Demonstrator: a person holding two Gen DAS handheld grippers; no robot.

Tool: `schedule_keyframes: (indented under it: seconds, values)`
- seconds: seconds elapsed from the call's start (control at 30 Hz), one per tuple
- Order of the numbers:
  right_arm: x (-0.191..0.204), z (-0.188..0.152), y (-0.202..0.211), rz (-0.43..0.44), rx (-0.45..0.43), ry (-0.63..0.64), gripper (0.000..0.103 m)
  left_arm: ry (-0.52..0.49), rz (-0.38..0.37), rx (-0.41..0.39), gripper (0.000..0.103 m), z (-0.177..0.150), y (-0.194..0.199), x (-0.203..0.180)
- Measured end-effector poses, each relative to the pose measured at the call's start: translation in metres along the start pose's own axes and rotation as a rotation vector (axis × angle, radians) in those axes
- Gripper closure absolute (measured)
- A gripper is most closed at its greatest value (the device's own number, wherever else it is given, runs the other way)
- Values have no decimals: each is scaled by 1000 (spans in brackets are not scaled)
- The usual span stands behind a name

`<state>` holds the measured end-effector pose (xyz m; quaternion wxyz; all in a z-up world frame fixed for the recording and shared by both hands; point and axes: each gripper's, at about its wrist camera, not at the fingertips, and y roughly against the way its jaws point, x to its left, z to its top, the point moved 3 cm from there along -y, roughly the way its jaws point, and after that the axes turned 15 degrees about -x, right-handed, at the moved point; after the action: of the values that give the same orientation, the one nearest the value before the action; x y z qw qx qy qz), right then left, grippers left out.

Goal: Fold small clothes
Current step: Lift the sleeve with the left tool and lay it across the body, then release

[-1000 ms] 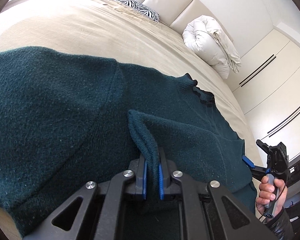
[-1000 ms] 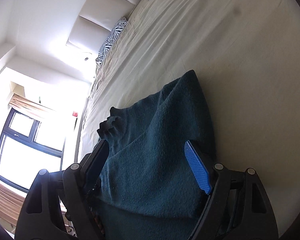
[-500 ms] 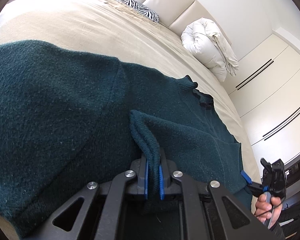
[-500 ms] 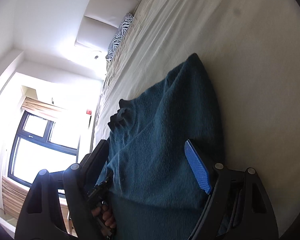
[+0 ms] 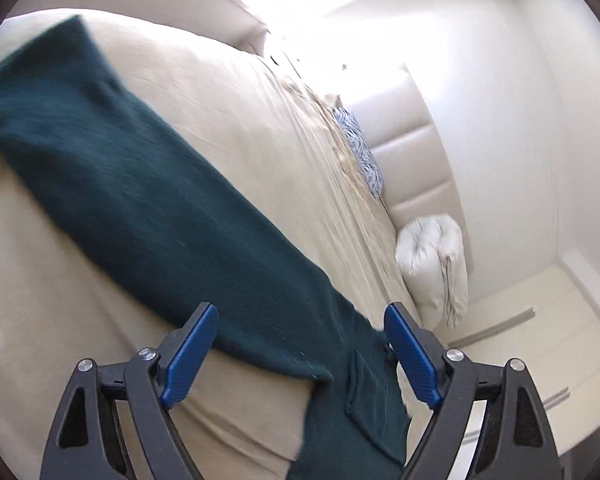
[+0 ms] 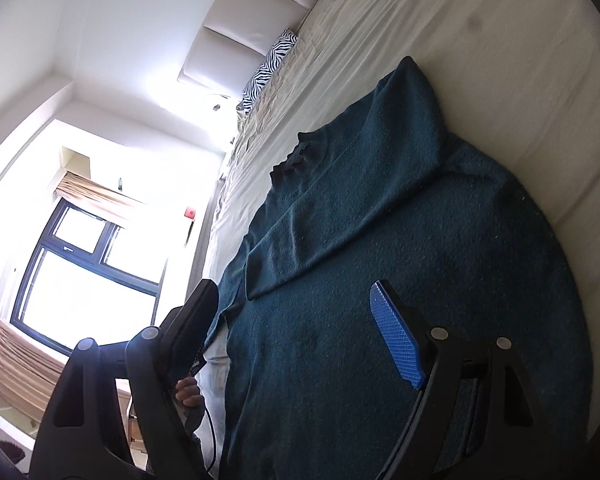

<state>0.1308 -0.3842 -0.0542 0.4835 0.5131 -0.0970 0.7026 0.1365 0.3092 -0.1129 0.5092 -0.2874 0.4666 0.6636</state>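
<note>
Sweater (image 6: 380, 248) sleeve lying folded across the body, we are hovering both tongs, left gripper (image 5: 300, 348) and right gripper (image 6: 300, 328), wide open and empty, for the next fold.

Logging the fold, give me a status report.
Left gripper open, right gripper open. Sweater flat on bed, one sleeve folded across. Nothing in the way.

bare bed sheet (image 6: 512, 40) beyond sweater (image 6: 380, 280), pillows (image 5: 436, 264) at headboard

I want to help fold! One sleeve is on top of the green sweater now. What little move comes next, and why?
Probably bring the open left tool to the other sleeve, which lies stretched out on the bed. On the sweater one sleeve is folded across; the right tool is open too.
</note>
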Motion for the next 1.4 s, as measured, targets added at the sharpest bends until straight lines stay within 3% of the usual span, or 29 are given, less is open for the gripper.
schedule_keyframes:
  seconds: [0.03,0.2,0.3,0.47,0.5,0.57,0.63,0.7,0.83,0.97,1.03,1.17,1.3,1.4]
  values:
    - [5,-8,-3,4,13,-4,24,60,23,-43,26,16,11,18]
    - [32,-50,-24,18,69,2,24,263,119,-171,27,63,42,79]
    - [49,-65,-38,25,91,17,24,337,128,-202,28,68,38,93]
    - [60,-73,-48,19,104,34,24,378,183,-261,28,71,26,93]
    - [61,-73,-47,17,101,36,24,387,190,-275,32,71,22,93]
    - [60,-71,-43,13,95,33,24,405,218,-290,52,77,16,100]
    - [57,-68,-39,9,85,26,24,425,239,-272,93,81,8,111]
    - [53,-62,-32,10,77,23,24,422,248,-257,94,82,2,112]
    - [42,-54,-24,13,54,20,24,231,224,-238,95,82,-4,57]
    - [25,-50,-15,14,45,-7,24,-135,129,-139,95,43,-27,-56]
    - [18,-47,-13,12,39,-14,24,-340,83,-75,95,1,-42,-115]
    - [4,-36,-6,8,18,-31,24,-733,-5,49,94,-124,-67,-205]
    - [-12,-24,-1,4,5,-40,24,-992,-52,180,94,-246,-91,-226]
    - [-18,-15,-9,-11,17,-25,24,-1120,-28,262,94,-308,-105,-216]
